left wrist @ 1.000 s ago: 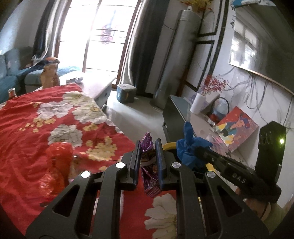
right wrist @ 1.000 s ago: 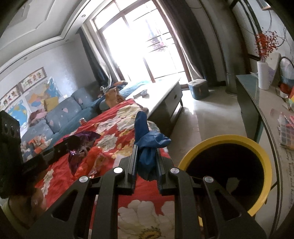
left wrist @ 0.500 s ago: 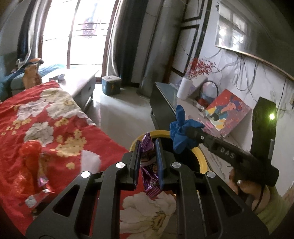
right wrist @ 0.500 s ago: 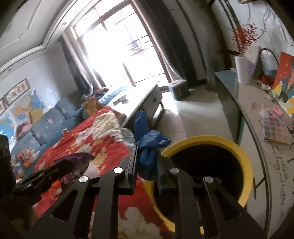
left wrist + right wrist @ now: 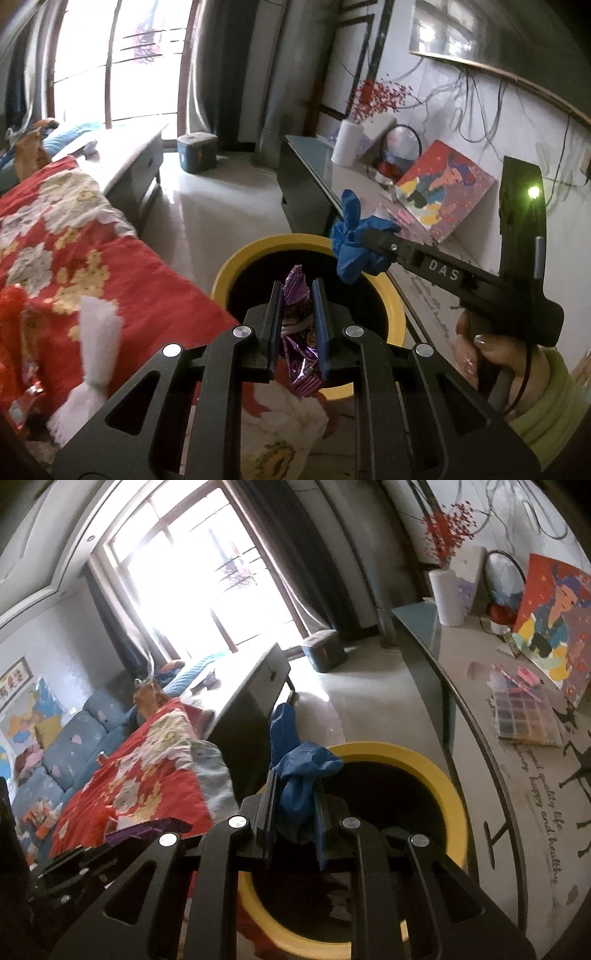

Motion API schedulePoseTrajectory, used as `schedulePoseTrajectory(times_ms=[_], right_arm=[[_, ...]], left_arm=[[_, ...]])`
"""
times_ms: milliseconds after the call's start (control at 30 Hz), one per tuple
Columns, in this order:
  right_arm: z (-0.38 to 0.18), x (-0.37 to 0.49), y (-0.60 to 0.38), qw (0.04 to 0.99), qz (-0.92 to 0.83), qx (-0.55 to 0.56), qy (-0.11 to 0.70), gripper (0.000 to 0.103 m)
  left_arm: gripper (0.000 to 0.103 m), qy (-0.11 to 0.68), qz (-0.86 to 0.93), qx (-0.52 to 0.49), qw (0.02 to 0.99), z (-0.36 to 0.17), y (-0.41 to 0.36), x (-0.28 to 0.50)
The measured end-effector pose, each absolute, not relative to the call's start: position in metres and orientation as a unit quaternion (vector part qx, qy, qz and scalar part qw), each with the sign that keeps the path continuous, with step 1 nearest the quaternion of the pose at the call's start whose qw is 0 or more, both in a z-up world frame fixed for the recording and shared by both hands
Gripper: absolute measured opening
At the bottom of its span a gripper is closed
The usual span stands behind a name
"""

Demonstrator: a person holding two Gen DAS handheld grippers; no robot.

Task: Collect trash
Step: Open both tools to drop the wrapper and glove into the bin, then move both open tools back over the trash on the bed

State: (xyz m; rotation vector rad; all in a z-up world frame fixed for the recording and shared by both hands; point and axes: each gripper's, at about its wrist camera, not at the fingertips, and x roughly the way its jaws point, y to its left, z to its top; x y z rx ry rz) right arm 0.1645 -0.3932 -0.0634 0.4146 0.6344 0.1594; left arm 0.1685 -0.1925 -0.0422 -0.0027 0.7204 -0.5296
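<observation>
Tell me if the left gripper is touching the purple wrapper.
Touching. The left wrist view shows the left gripper with both pads pressed against the purple wrapper, above the yellow bin.

Crinkly glossy purple foil wrapper (image 5: 300, 332), limp matt blue glove (image 5: 299, 782), smooth yellow plastic bin (image 5: 448, 794)

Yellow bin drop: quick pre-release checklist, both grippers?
1. Left gripper shut on purple wrapper: ok.
2. Right gripper shut on blue glove: ok.
3. Wrapper over the yellow bin opening: ok.
4. Glove over the opening: ok in the right wrist view, near the rim in the left.
5. Bin has room: cannot tell, interior dark.
6. Trash left on the red blanket, white tissue: not ok.
</observation>
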Motion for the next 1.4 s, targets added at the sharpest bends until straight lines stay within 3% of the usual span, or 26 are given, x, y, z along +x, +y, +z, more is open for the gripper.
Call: schedulePoseTrajectory(times_ms=[533,733,767,800,867,1000,1033,1100,1200,1400], right_arm=[[-0.107,0.179,-0.426,0.902,0.056,0.236,0.358,0.017],[-0.117,0.182,-0.429,0.894,0.055,0.245,0.371,0.020],[-0.117,0.182,-0.429,0.894,0.054,0.246,0.372,0.025],[-0.118,0.182,-0.430,0.893,0.050,0.248,0.373,0.036],[-0.118,0.182,-0.432,0.892,0.047,0.253,0.371,0.045],[-0.113,0.180,-0.433,0.895,0.044,0.252,0.365,0.050],[-0.112,0.180,-0.433,0.896,0.043,0.252,0.363,0.050],[-0.109,0.178,-0.433,0.899,0.040,0.248,0.359,0.053],[-0.102,0.175,-0.431,0.903,0.038,0.245,0.350,0.058],[-0.088,0.171,-0.420,0.913,0.036,0.227,0.337,0.065]], left_arm=[[0.011,0.388,-0.268,0.006,0.882,-0.085,-0.227,0.206],[0.011,0.402,-0.264,0.003,0.877,-0.095,-0.230,0.216],[0.013,0.402,-0.261,0.002,0.877,-0.095,-0.231,0.216],[0.019,0.402,-0.259,0.000,0.878,-0.095,-0.230,0.217],[0.038,0.401,-0.256,-0.006,0.880,-0.093,-0.228,0.217],[0.057,0.391,-0.247,-0.026,0.886,-0.085,-0.217,0.215],[0.069,0.388,-0.243,-0.030,0.888,-0.082,-0.215,0.214],[0.081,0.380,-0.237,-0.038,0.893,-0.076,-0.209,0.212],[0.092,0.368,-0.231,-0.045,0.899,-0.067,-0.203,0.207],[0.092,0.348,-0.218,-0.045,0.911,-0.052,-0.193,0.196]])
